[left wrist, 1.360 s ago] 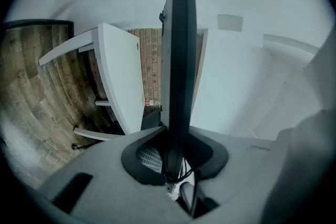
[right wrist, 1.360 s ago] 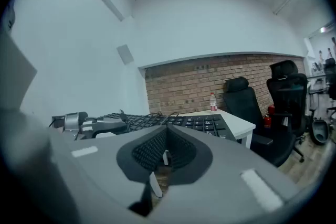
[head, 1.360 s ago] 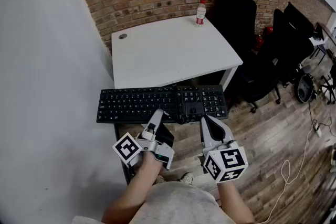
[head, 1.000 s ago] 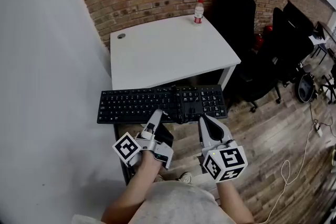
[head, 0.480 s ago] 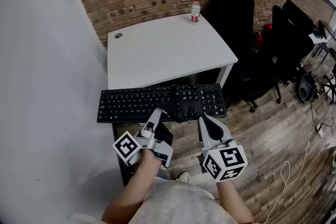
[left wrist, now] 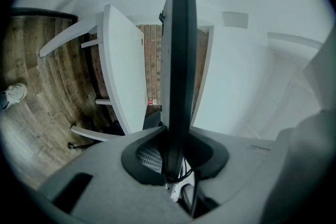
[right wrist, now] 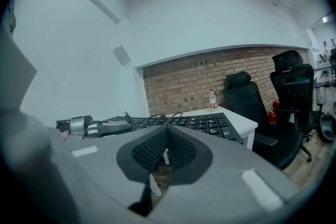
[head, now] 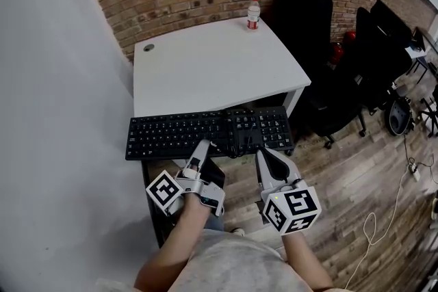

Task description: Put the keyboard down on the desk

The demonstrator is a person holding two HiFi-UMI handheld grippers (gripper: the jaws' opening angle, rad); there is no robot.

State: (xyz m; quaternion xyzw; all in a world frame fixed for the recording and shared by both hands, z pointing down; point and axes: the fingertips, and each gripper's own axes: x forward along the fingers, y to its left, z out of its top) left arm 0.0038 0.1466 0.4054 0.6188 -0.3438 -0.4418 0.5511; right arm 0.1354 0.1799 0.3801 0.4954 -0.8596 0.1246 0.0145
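My left tool is clenched on the near edge of the black keyboard, which stands edge-on between its jaws in the left gripper view. My right tool looks pinched shut on the same edge farther right. The keyboard hangs level at the near rim of the white surface. A bottle stands at the far corner.

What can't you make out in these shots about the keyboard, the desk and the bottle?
- Head view: whether the keyboard touches the desk; seen from above, it covers the desk's front edge.
- Left gripper view: the keys; the left gripper holds the keyboard edge-on.
- Bottle: label print too small in head and right gripper views.
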